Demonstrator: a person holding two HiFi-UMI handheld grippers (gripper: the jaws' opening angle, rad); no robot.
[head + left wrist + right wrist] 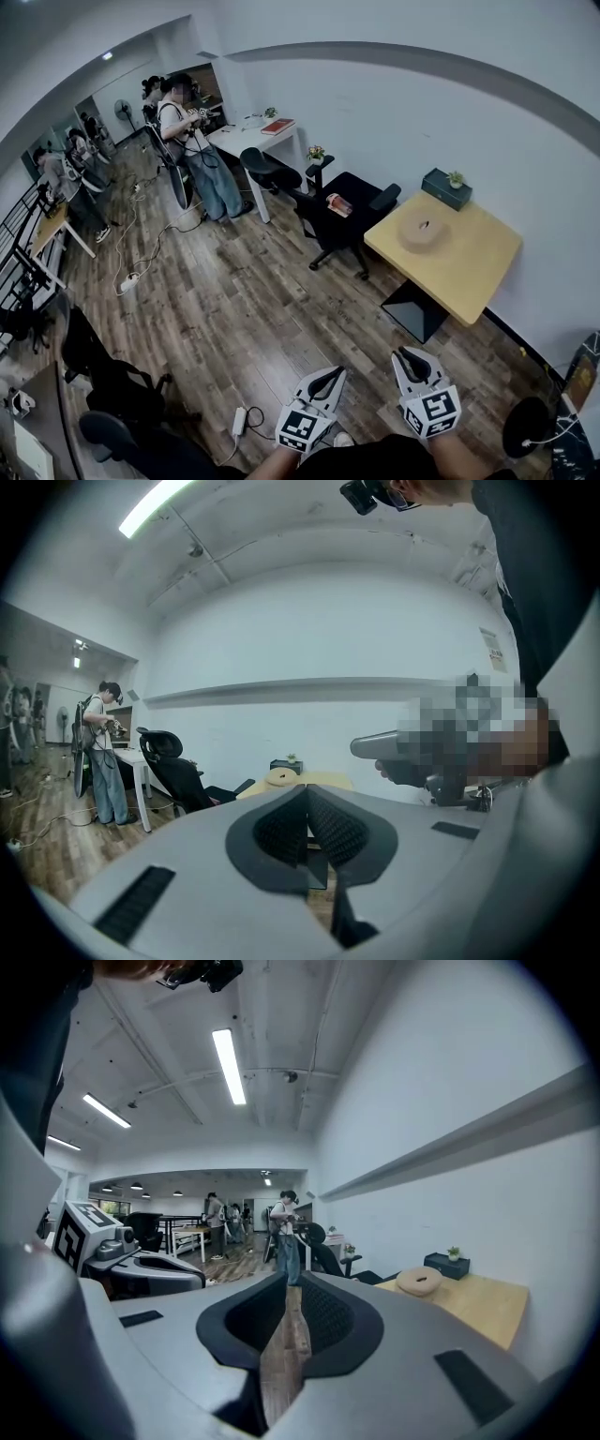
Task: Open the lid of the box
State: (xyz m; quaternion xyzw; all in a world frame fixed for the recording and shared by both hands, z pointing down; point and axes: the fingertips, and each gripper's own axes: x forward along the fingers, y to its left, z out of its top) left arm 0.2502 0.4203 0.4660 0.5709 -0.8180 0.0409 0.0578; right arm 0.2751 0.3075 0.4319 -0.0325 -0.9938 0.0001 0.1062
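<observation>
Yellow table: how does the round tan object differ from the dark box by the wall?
The round tan object is a low, pale disc lying out on the yellow table; the dark box is rectangular and sits at the table's wall corner. The dark box carries a small plant; the round tan object carries nothing. Both rest on that table.

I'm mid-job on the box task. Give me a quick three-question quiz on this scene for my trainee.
1. True or false: the round box sits on the yellow table.
2. What is between the jaws of the right gripper? A) the lid B) nothing C) a cable
3. What does the small plant stand on?

Key: 1 true; 2 B; 3 the dark box at the table's far edge.
</observation>
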